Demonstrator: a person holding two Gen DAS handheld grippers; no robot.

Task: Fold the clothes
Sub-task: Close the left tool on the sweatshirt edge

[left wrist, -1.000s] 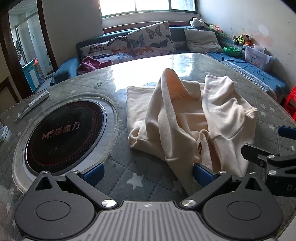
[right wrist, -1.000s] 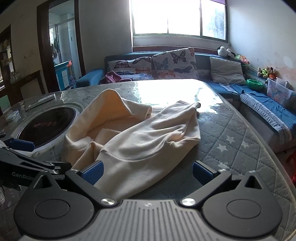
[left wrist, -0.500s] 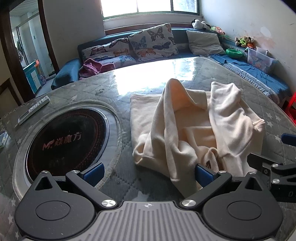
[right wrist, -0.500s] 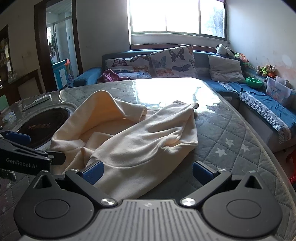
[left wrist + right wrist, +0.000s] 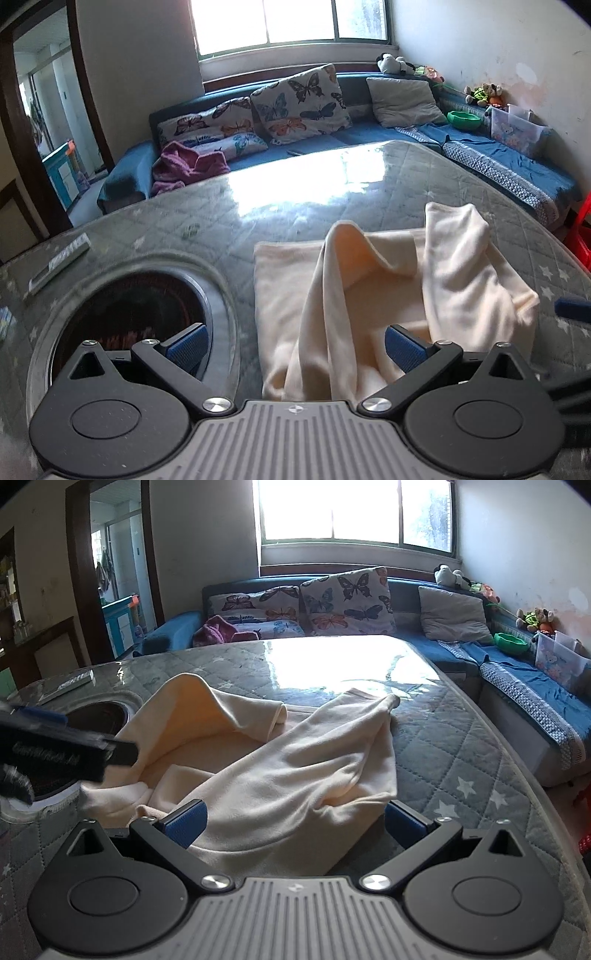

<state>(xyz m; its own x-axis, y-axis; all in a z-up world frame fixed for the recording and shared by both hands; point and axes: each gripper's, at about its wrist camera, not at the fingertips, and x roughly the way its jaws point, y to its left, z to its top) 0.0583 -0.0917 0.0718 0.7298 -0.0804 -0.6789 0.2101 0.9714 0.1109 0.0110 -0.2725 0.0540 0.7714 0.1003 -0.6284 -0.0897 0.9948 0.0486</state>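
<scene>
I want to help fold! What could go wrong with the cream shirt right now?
The cream garment lies bunched and twisted, so a grab could catch two layers and fold it crooked. Both the left gripper and right gripper are open over its near edge. The round black cooktop sits beside it, so dragged cloth might slide onto that.

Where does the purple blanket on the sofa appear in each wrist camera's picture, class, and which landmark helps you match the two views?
Left wrist view: the purple blanket lies upper left, on the blue sofa, below the butterfly cushions.
Right wrist view: it sits upper centre-left, just left of those cushions.
Shared landmark: the bright window above the sofa.
</scene>
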